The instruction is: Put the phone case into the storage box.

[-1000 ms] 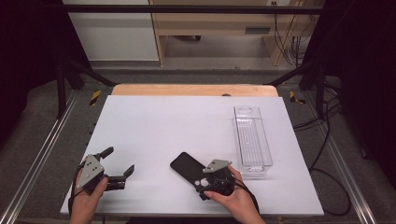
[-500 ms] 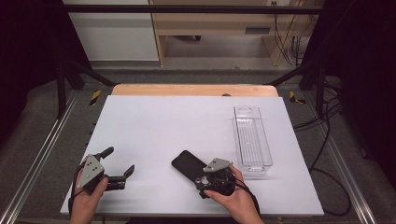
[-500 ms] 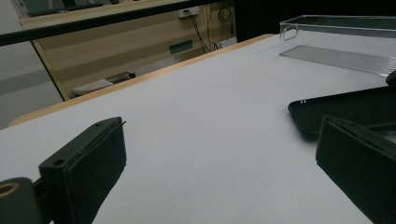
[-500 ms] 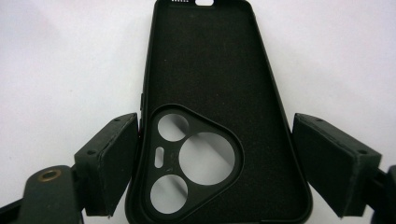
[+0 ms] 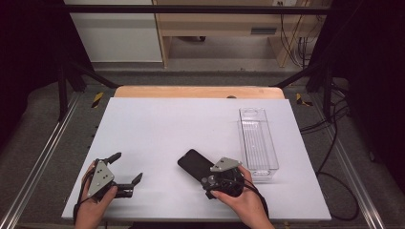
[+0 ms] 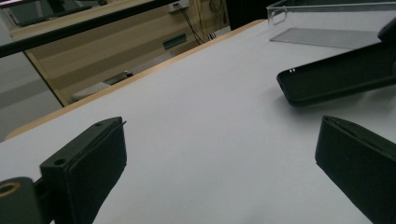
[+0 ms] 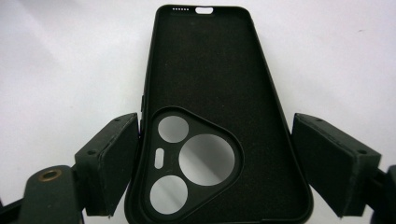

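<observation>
The right gripper (image 7: pixel 212 177) is set open astride the camera end of the black phone case (image 7: pixel 210 116); one pad touches, the other stands apart. The case's long axis runs away along the jaws, on the white table (image 5: pixel 157 124).

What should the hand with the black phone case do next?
Probably close the right gripper a little more. The phone case lies between its jaws: the left jaw seems to touch its edge, while the right jaw stands apart, so it isn't gripped yet.
</observation>
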